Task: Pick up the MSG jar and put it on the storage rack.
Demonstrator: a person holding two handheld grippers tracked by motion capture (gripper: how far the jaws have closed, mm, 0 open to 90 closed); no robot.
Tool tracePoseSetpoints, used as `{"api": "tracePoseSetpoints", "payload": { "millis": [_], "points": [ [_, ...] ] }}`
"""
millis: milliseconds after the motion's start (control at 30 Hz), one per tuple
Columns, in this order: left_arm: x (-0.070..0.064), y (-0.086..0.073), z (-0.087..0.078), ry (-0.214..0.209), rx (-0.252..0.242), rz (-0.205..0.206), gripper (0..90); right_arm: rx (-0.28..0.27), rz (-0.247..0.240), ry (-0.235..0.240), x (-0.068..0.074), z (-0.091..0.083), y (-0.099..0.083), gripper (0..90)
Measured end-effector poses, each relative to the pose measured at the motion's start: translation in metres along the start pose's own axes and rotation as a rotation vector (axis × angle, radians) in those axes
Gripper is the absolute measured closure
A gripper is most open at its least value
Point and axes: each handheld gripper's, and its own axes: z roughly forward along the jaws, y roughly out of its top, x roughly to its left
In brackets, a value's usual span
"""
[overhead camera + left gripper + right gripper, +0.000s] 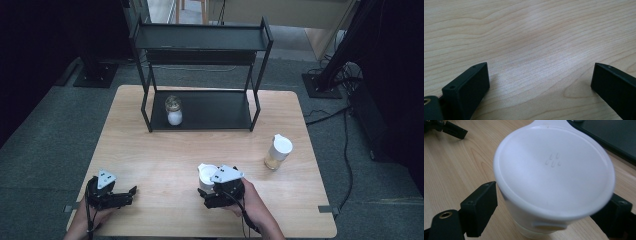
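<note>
Right gripper (212, 187), matte black plastic with a grey three-cornered plate on top, sits near the surface's front edge, right of centre. Its jaws press either side of a white-lidded round plastic shaker jar (554, 177); the lid is smooth and glossy with a small embossed mark and a tab spout.

Left gripper (131, 192) rests at the front left corner, jaws spread wide with nothing but bare wood grain between them.

The pale wooden surface (150, 160) has rounded corners and stands on grey carpet; dark stands and cables lie around it.

A second white-capped jar of tan powder (278, 152) stands near the right edge. A black metal two-tier rack (200, 45) stands at the back edge; a clear glass jar (173, 110), white contents filling its lower part, stands on the rack's bottom shelf, left side.
</note>
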Motion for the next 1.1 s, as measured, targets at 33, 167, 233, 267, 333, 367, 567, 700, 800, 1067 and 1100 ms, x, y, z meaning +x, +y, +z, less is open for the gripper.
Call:
{"api": "tracePoseSetpoints", "payload": {
  "millis": [33,167,233,267,333,367,567,700,800,1067,1100],
  "points": [
    [0.0,0.0,0.0,0.0,0.0,0.001,1.9,0.002,0.002,0.003,0.0001,0.0008,0.0006,16.0],
    [0.0001,0.0001,0.0,-0.001,0.0,0.002,1.9,0.0,0.013,0.013,-0.0006,0.0039,0.0023,20.6],
    [0.0001,0.0001,0.0,-0.001,0.0,0.002,1.9,0.004,0.017,0.017,-0.0009,0.0052,0.0029,22.6],
    [0.0001,0.0001,0.0,-0.001,0.0,0.002,1.9,0.005,0.016,0.018,-0.0009,0.0057,0.0032,23.4],
    [0.0001,0.0001,0.0,-0.001,0.0,0.001,1.9,0.009,0.017,0.016,-0.0008,0.0061,0.004,24.3],
    [0.0001,0.0001,0.0001,-0.001,0.0,0.002,1.9,0.009,0.02,0.016,-0.001,0.0062,0.0043,24.6],
    [0.0001,0.0001,0.0001,-0.002,0.0,0.003,1.9,-0.003,0.021,0.02,-0.0044,0.0025,0.0067,29.9],
    [0.0001,0.0002,0.0001,-0.003,0.0,0.003,1.9,0.0,0.016,0.022,-0.0046,0.0025,0.0071,30.0],
    [0.0001,0.0001,0.0001,-0.002,0.0,0.002,1.9,-0.003,0.018,0.022,-0.0048,0.0026,0.007,30.0],
    [0.0001,0.0002,0.0001,-0.003,0.0,0.003,1.9,-0.002,0.036,0.019,-0.0053,0.0029,0.0078,30.2],
    [0.0001,0.0002,0.0001,-0.003,0.0,0.003,1.9,0.0,0.036,0.017,-0.0058,0.0029,0.0081,30.2]
  ]
}}
